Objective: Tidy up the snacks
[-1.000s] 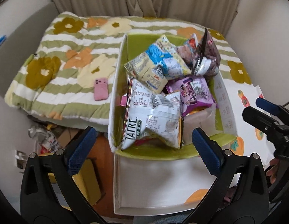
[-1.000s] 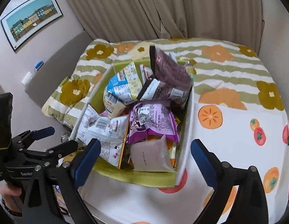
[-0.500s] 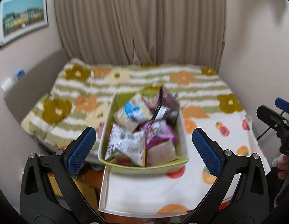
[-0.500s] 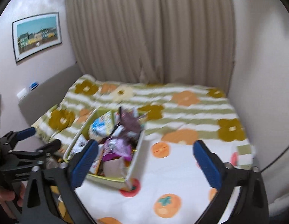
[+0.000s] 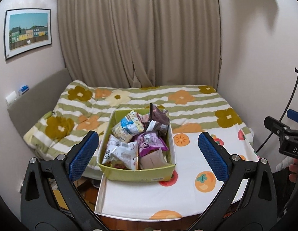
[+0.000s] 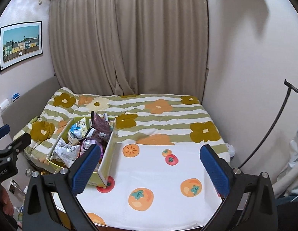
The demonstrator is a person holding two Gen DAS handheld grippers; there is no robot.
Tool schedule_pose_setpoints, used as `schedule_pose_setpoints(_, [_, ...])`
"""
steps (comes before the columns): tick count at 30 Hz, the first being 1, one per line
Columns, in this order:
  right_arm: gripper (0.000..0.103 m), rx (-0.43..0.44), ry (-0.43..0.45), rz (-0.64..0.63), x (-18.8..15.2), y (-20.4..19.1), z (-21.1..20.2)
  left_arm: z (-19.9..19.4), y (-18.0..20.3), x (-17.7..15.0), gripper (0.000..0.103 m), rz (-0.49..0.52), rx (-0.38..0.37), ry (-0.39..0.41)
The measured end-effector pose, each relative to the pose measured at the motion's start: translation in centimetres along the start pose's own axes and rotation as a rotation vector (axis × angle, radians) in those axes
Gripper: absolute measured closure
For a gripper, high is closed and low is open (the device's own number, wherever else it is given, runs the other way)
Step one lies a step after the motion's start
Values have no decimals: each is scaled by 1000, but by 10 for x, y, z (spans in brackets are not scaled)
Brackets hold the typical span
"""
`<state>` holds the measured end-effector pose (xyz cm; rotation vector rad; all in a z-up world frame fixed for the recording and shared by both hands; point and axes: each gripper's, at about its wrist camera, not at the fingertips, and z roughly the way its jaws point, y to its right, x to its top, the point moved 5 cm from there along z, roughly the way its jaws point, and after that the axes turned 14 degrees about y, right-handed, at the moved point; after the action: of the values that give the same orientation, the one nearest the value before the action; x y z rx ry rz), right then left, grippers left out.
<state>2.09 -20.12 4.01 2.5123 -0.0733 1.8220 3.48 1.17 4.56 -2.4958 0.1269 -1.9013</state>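
A green box (image 5: 137,175) (image 6: 105,161) full of snack bags stands at the left of a table covered by a white fruit-print cloth (image 5: 187,190) (image 6: 158,179). Among the bags are a white and silver one (image 5: 121,154), a purple one (image 5: 151,142), a blue and white one (image 5: 127,127) and a dark brown one (image 5: 158,119) that stands on end. My left gripper (image 5: 149,152) is open and held back from the box, nothing between its pads. My right gripper (image 6: 151,167) is open over the bare cloth, to the right of the box.
Behind the table lies a bed with a green-striped flower quilt (image 5: 129,100) (image 6: 158,113), then beige curtains (image 5: 139,34). A framed picture (image 5: 27,32) hangs on the left wall. A black stand's rod (image 6: 268,132) leans at the right. Clutter lies on the floor to the left of the table (image 5: 85,184).
Both grippers have pulled up and back from the box, which now looks smaller and farther away. The views have tilted up to take in curtains and walls. The jaws hold nothing throughout.
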Motion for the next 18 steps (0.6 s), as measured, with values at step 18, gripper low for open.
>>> schedule_pose_setpoints(18, [1,-13,10,5,0,0,-3,-7,7,2,0,5,-13,20])
